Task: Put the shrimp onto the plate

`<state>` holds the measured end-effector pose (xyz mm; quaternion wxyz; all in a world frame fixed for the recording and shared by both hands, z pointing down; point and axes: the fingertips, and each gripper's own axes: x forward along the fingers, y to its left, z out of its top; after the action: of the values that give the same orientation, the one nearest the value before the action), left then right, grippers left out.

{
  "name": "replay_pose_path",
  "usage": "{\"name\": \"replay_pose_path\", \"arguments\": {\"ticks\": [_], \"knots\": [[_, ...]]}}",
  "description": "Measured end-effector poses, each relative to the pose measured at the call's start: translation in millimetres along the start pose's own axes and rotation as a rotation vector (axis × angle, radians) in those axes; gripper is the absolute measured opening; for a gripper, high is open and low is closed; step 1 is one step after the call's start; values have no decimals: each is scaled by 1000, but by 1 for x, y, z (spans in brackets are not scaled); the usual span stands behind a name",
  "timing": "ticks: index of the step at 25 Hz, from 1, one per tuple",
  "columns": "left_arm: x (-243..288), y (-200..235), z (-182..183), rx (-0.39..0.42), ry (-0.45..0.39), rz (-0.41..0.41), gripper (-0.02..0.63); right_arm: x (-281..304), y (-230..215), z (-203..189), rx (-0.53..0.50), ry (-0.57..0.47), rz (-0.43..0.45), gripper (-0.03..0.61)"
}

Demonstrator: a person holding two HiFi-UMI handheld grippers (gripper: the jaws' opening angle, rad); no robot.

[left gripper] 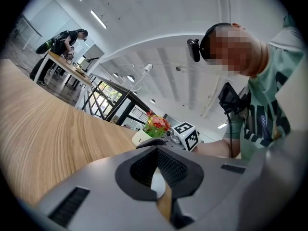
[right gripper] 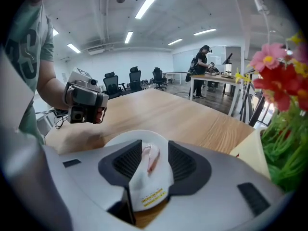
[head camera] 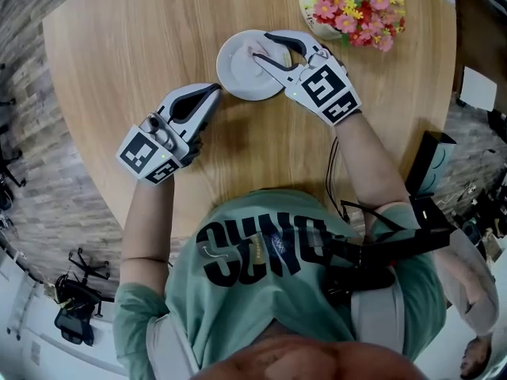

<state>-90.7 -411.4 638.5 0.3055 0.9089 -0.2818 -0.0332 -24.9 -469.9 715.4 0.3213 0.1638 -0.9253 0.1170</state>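
Right gripper view | pale pink curled shrimp (right gripper: 151,157) on round white plate (right gripper: 119,140) | right gripper (right gripper: 154,144) fingers spread | left gripper (head camera: 215,91) fingers together

Shrimp (right gripper: 150,158) on plate (head camera: 236,76), on table (head camera: 119,54); flower pot (head camera: 315,13) behind-right of plate; left tool (head camera: 212,92) front-left.
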Motion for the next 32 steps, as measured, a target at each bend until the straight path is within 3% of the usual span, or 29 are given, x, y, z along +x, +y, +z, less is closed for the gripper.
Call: {"name": "replay_pose_path", "arguments": {"ticks": [15, 32], "knots": [[-13, -24, 7, 33, -20, 0, -5, -19, 17, 8, -20, -9, -11, 155], [-69, -80, 45, 104, -103, 34, -5, -62, 60, 59, -78, -25, -34, 155]]}}
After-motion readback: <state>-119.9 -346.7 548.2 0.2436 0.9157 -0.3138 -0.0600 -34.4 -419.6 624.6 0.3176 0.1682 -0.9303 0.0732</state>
